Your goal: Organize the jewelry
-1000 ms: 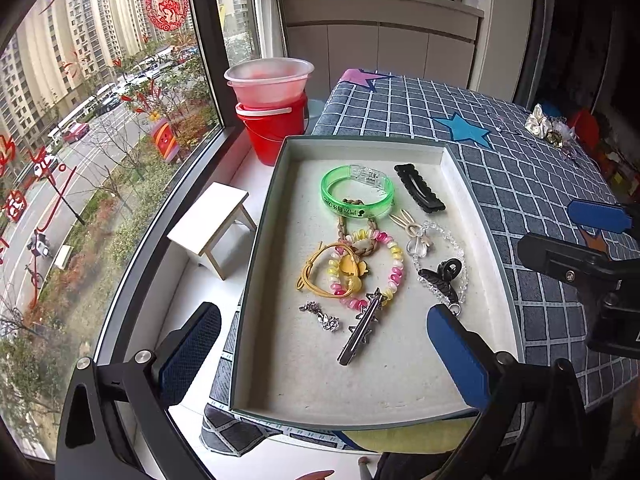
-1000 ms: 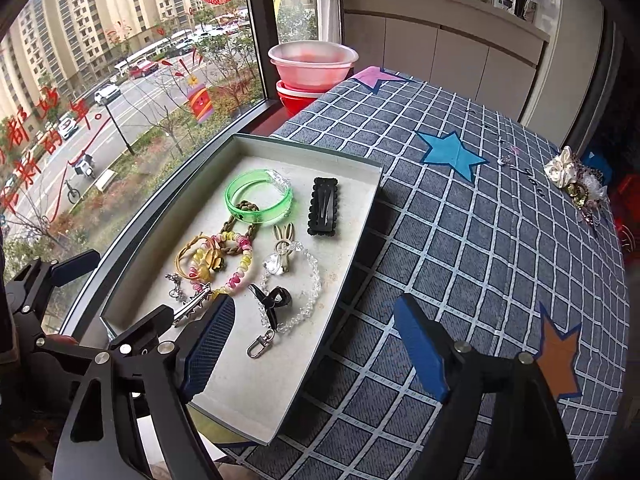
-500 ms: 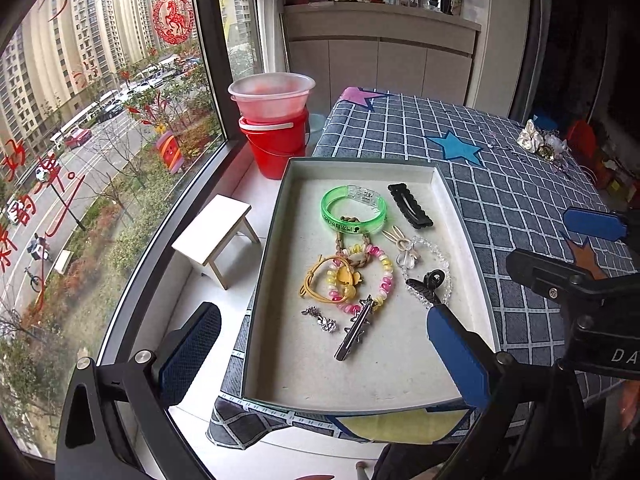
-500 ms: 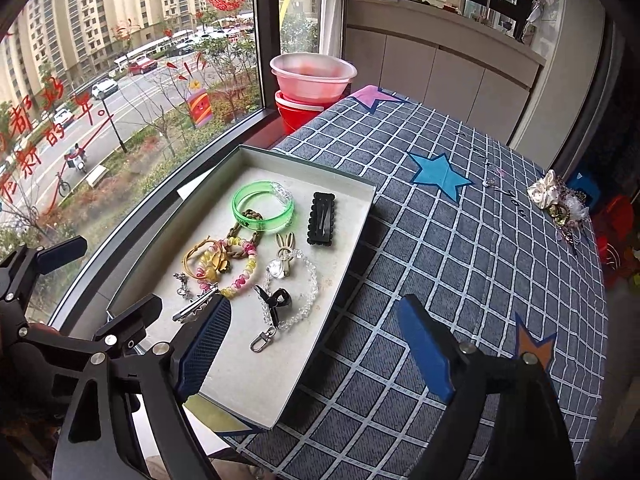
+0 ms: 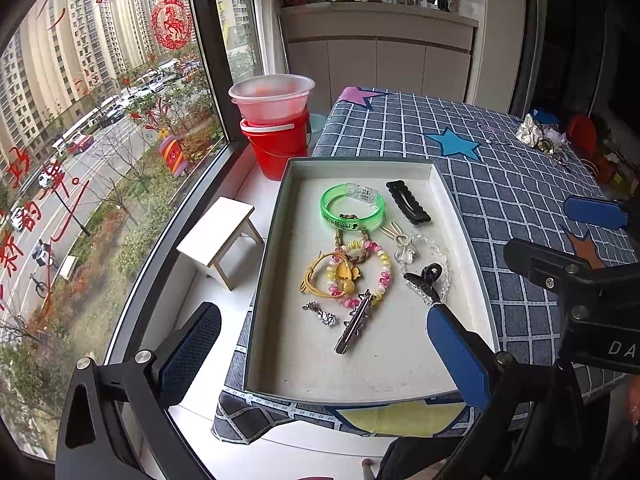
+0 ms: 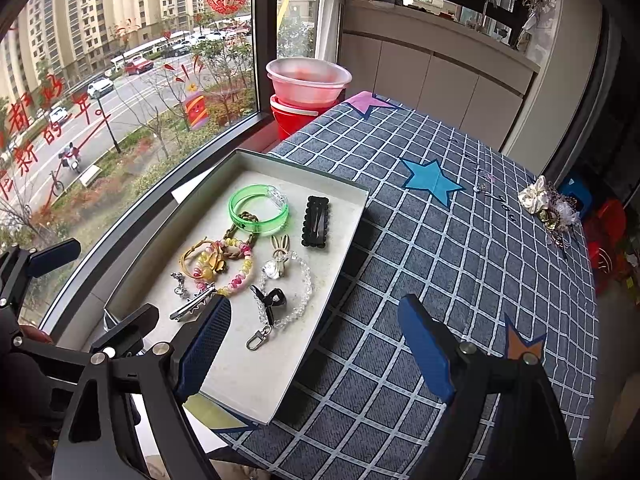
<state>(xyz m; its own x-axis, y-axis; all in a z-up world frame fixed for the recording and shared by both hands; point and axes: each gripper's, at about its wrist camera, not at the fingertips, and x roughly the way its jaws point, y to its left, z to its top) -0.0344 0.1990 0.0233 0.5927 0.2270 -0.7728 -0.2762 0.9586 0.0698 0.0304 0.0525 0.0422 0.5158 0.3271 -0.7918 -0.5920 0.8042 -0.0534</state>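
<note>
Jewelry gathered in shallow grey tray at window-side edge of checked tabletop. Green bangle and black hair clip seen at far end; beaded bracelet, clear bead chain, silver clip nearer. Left tool held released above tray, nothing gripped. Right tool held released over tray's right rim, empty.

Right gripper: white letters "DA" on its black body, cut off at the frame edge.
Window pane: red Chinese characters, "新" and "的" readable.
Green bangle: dark print, too small to read.
</note>
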